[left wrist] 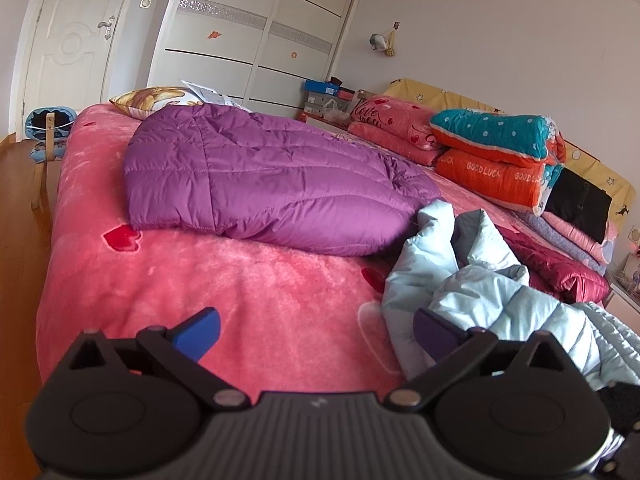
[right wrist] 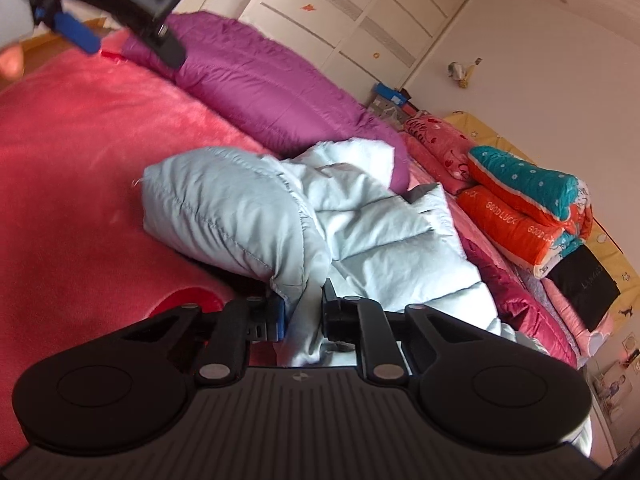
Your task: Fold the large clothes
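Floor: at the far left of the left wrist view we see a wooden floor [left wrist: 20, 208] running along the bed's edge.
Door: a white door [left wrist: 68, 44] stands beyond it, with a white wardrobe [left wrist: 256, 32] to its right.
Bed: we see a pink plush blanket [left wrist: 224, 280] with red hearts covering the bed.
Left gripper: our left gripper [left wrist: 316, 334] hangs above bare blanket with its jaws spread wide and nothing between them; its blue finger [left wrist: 200, 332] is over the pink plush, the other finger at the edge of the pale jacket.
Purple jacket: a purple quilted jacket [left wrist: 260, 176] lies flat farther up the bed, a patterned pillow [left wrist: 156, 98] just behind it.
Light blue jacket: we see the light blue puffer jacket [right wrist: 320, 216] crumpled in a heap on the blanket, just in front of the purple one and beside a dark red quilted garment [right wrist: 516, 292] to its right.
Right gripper: our right gripper [right wrist: 304, 312] is pinched together on a fold of the light blue jacket's near edge; the fabric runs down between the two fingers.
Stack: at the right, we see folded quilts [left wrist: 492, 152] in orange and teal piled near the yellow headboard [left wrist: 440, 96], with a black folded item [left wrist: 580, 204] next to them.
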A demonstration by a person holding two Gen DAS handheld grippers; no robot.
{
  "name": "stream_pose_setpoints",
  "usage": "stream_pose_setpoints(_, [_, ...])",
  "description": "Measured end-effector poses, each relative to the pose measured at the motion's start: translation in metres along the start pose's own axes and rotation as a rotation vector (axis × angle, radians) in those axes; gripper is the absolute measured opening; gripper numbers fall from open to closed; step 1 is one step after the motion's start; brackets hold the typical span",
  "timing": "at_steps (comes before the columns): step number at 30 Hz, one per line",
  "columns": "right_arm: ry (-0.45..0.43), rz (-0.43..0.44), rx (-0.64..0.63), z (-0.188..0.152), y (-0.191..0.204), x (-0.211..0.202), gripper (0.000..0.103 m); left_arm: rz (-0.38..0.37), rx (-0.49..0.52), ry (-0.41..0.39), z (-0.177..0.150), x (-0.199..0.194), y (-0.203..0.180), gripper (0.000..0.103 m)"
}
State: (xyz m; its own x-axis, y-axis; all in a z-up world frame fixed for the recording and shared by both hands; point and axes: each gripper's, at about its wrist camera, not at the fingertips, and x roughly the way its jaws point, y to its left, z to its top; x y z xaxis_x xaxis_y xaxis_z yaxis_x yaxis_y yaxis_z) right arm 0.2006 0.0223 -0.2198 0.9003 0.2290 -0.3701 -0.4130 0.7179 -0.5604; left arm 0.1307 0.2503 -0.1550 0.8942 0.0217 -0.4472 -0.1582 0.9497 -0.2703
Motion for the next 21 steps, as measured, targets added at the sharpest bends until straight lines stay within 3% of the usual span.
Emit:
stream_pose_setpoints(9, [-0.095,0.008,0.31,0.029,-0.066,-0.04,0.014,0.015,0.042,0.045,-0.012,0.006,-0.009,0.102])
stream_pose_setpoints(13, [-0.128,0.017,0.374,0.036,-0.083,-0.052,0.014,-0.002,0.088,0.062,-0.02,0.005,-0.02,0.102])
stream_pose_setpoints(21, [-0.068,0.063,0.441,0.015,-0.087,-0.059,0.014,-0.15,0.179,0.073,-0.039,-0.011,-0.05,0.102])
